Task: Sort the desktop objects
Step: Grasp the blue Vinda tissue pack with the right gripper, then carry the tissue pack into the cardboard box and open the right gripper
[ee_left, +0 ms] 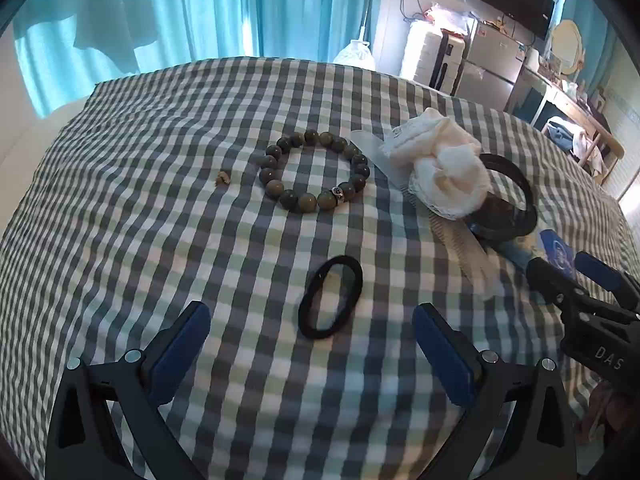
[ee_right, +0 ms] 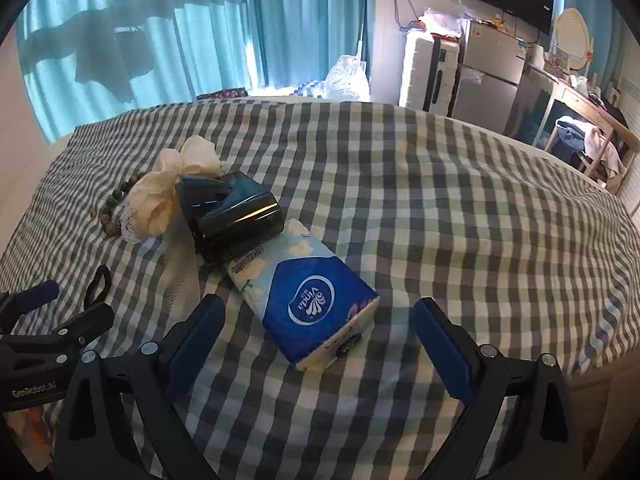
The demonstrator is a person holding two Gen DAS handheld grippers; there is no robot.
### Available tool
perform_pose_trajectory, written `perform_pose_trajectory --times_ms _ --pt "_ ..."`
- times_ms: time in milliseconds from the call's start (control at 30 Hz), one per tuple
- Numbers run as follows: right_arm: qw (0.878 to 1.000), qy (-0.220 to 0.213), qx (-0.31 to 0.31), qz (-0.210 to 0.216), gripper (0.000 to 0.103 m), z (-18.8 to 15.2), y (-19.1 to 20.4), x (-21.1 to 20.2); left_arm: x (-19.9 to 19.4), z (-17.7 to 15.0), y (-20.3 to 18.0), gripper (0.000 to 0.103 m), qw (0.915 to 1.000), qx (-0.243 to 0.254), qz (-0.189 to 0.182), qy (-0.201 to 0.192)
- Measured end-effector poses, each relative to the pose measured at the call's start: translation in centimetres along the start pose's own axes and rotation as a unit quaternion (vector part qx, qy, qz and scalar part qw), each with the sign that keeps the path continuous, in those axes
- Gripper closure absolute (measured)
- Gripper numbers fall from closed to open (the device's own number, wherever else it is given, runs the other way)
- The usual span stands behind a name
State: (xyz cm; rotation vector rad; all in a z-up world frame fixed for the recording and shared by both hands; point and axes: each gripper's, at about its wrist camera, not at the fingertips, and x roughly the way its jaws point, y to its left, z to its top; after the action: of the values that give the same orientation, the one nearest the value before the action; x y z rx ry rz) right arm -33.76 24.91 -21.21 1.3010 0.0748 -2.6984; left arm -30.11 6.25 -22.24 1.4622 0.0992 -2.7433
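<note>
Both tongs hang wide apart and hold nothing. Left tongs [ee_left: 311, 350] sit low over the checked cloth [ee_left: 160, 208], with the black hair tie [ee_left: 331, 297] lying flat just ahead of the gap between their blue pads; I judge I have lined them up so the pads can drop on either side of the loop. Right tongs [ee_right: 316, 344] straddle the near end of the tissue pack [ee_right: 316, 312], the pads well clear of its sides, which looks to me like the setup for a squeeze across its width.

Beyond the hair tie, the bead bracelet [ee_left: 314, 170] lies in an open ring, apart from everything else, with a small tan scrap [ee_left: 222, 179] to its left. To the right, a white lace scrunchie [ee_left: 440, 172] leans against a dark glossy cup [ee_right: 236, 216] tipped on its side, and the cup's base touches the far end of the pack. That clump is unsorted, so I think the work has hardly begun.

Writing: the pack reads "Vinda" in a white oval on blue. Smaller print along its edges is too fine to read. One tong body shows "DAS", the other "GenRobot.AI" as best I can make it out.
</note>
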Motion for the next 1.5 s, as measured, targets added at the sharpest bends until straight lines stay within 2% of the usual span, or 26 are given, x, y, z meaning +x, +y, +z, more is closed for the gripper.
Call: perform_pose_trajectory --times_ms 67,133,167,200,233,267,300,333,367,433,633,867,1133,1367,1500 --pt "1.000 0.018 -0.008 0.003 0.021 0.1 0.1 1.1 0.6 0.4 0.4 0.000 1.0000 -0.009 0.002 -0.003" --pt "1.000 0.018 -0.009 0.002 0.032 -0.1 0.1 1.2 1.1 0.6 1.0 0.000 0.9996 -0.022 -0.017 -0.003" --pt "1.000 0.014 -0.009 0.002 0.033 -0.3 0.1 1.0 1.2 0.6 1.3 0.010 0.9992 -0.025 -0.030 -0.005" --pt "1.000 0.015 -0.008 0.003 0.037 -0.5 0.1 0.8 1.3 0.5 1.4 0.025 0.9990 -0.023 -0.038 -0.005" --pt "1.000 0.018 -0.009 0.002 0.040 -0.8 0.1 0.5 1.3 0.4 1.4 0.031 0.9992 -0.015 -0.036 -0.004" --pt "1.000 0.020 -0.007 0.000 0.041 -1.1 0.1 0.1 1.1 0.3 1.4 0.043 0.9993 -0.004 -0.038 -0.005" --pt "1.000 0.022 -0.004 0.001 0.042 -1.4 0.1 -0.2 0.9 0.3 1.4 0.059 0.9987 0.005 -0.050 -0.004" --pt "1.000 0.024 0.003 -0.001 0.042 -1.8 0.1 -0.8 0.7 0.2 1.4 0.068 0.9981 0.010 -0.060 -0.003" --pt "1.000 0.026 0.009 -0.003 0.042 -2.2 0.3 -1.3 0.5 0.1 1.4 0.081 0.9979 0.018 -0.063 0.002" --pt "0.999 0.029 0.024 -0.005 0.043 -3.4 0.6 -2.7 0.2 -0.1 1.1 0.094 0.9972 0.034 -0.065 0.011" --pt "0.998 0.027 0.057 0.003 0.043 -7.2 0.9 -7.4 -3.6 -1.7 1.7 0.095 0.9965 0.034 -0.075 0.014" --pt "0.996 0.019 0.080 0.025 0.043 -8.5 1.4 -12.3 -9.6 -3.4 2.5 0.095 0.9957 0.022 -0.090 0.002" --pt "0.996 -0.053 0.068 0.018 0.043 -7.4 3.3 -20.9 -17.2 -3.8 2.0 0.095 0.9924 0.049 -0.103 -0.046" --pt "0.991 -0.114 0.071 0.006 0.043 -6.2 2.3 -28.2 -25.1 -2.7 0.2 0.095 0.9858 0.071 -0.110 -0.105" --pt "0.987 -0.145 0.071 0.002 0.043 -5.9 1.2 -32.3 -29.3 -2.0 -1.8 0.095 0.9797 0.065 -0.142 -0.125"
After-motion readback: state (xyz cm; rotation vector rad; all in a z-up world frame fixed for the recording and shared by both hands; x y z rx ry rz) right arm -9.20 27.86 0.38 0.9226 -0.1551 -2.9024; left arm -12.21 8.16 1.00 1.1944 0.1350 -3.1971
